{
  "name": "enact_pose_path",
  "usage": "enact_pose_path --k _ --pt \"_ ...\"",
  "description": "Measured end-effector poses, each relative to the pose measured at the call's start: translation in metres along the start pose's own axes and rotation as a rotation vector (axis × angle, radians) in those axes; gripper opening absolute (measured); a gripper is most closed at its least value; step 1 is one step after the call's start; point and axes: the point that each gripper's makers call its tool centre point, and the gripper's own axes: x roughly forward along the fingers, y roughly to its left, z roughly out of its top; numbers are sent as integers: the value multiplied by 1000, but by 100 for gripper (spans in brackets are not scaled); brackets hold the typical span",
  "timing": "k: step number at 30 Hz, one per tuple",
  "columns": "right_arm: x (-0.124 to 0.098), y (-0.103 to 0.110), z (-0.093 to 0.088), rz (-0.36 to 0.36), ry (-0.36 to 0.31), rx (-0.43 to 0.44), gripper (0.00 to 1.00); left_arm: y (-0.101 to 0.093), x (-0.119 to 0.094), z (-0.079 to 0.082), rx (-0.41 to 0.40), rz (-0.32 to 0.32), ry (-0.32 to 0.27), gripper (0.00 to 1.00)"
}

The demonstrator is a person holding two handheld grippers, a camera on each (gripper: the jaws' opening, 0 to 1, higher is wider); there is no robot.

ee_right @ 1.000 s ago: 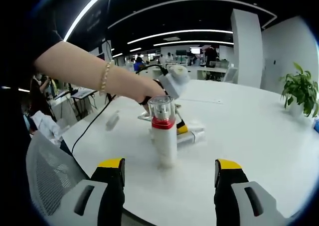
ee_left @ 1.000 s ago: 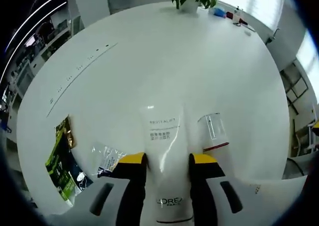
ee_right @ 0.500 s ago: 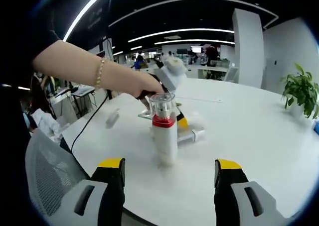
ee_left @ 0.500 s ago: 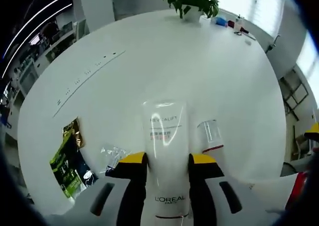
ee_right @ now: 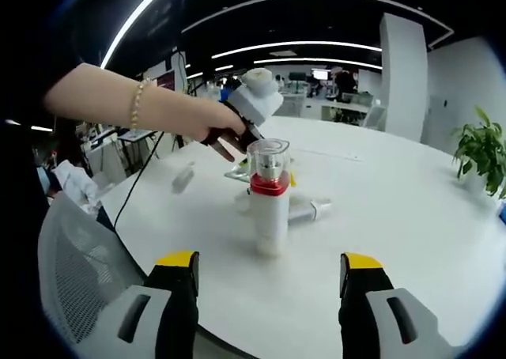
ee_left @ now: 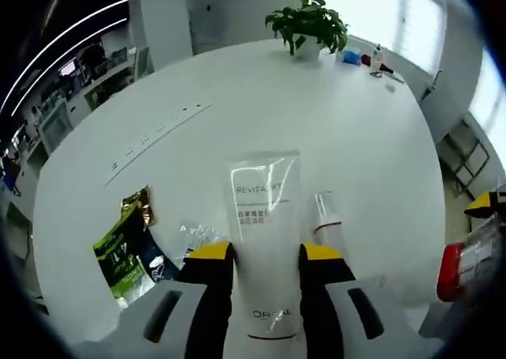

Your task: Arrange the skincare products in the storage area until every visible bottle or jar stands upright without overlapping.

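A white tube (ee_left: pixel 261 240) is clamped between the jaws of the left gripper (ee_left: pixel 262 260), with the flat crimped end pointing away from the camera and the printed body passing down between the yellow pads; the cap end seems to lie close to the handle, so it is probably held this way in order to be turned and set down on its cap. In the right gripper view the tube (ee_right: pixel 304 211) is seen low over the white table (ee_right: pixel 411 240), just behind the pump bottle (ee_right: pixel 269 209), which stands upright with a clear cap and a red collar. The bottle (ee_left: pixel 325 217) is also visible just beside the tube in the left gripper view. The right gripper (ee_right: pixel 269 284) is held apart and empty, its jaws wide, likely kept ready near the bottle. A green sachet (ee_left: pixel 122 248) and a clear wrapper (ee_left: pixel 194 236) lie flat at the table edge.
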Motion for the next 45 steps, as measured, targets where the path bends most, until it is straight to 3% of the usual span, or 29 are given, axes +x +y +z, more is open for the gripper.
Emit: enact_pose_path --k 4,10,19,27,29,33,36,42,45 --pt "0 1 -2 2 14 -13 77 -11 -22 -10 -12 7 -29 36" --pt "2 3 -5 3 27 -33 76 10 -35 -14 -34 26 -83 36" --pt "0 10 2 12 6 -120 72 7 -73 -18 -82 46 -160 35" --pt "-18 10 26 -19 -49 -121 69 3 -101 -31 -140 55 -213 35" --pt "-27 18 47 -16 -106 -142 67 2 -112 -32 -155 52 -235 35" --pt "-32 43 73 26 -145 -184 64 -8 -138 -32 -197 56 -286 35" --pt "-25 60 81 62 -160 -205 64 -18 -161 -31 -228 46 -328 35" --pt "6 103 75 167 -127 -238 62 -41 -199 -24 -242 28 -401 35" --pt "16 119 81 207 -131 -229 62 -50 -217 -22 -239 23 -428 35"
